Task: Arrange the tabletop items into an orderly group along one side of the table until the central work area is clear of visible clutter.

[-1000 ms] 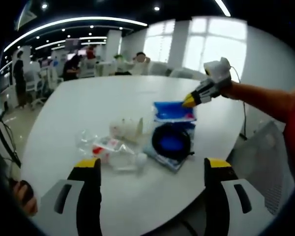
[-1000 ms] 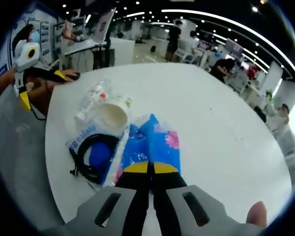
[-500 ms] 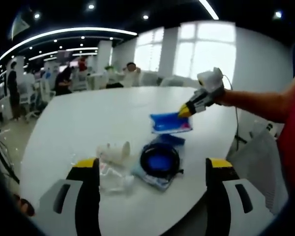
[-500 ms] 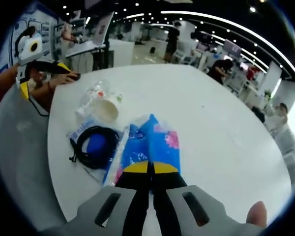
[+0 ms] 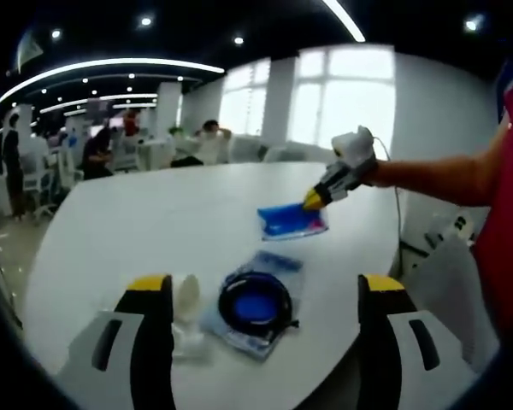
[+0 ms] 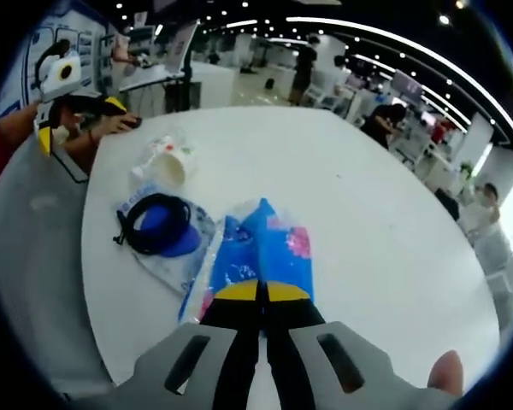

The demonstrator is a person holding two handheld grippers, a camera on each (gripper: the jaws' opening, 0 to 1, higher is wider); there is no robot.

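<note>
- The left gripper view looks from the desk (image 5: 154, 213) edge across its top, toward the windows.
- The right gripper view looks down closely, facing the hall.
- The 2 views share the blue packet (image 5: 289, 220) (image 6: 265, 252) and the black cable coil (image 5: 255, 303) (image 6: 150, 226).

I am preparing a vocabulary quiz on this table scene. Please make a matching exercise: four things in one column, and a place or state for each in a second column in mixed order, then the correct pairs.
Things:
1. blue packet
2. black cable coil
3. paper cup
4. left gripper

Places or states:
A. lying on its side near the table edge
B. open, holding nothing
C. pinched by the right gripper
D. resting on a clear bag with a blue disc inside

Pairs: 1-C, 2-D, 3-A, 4-B
</note>
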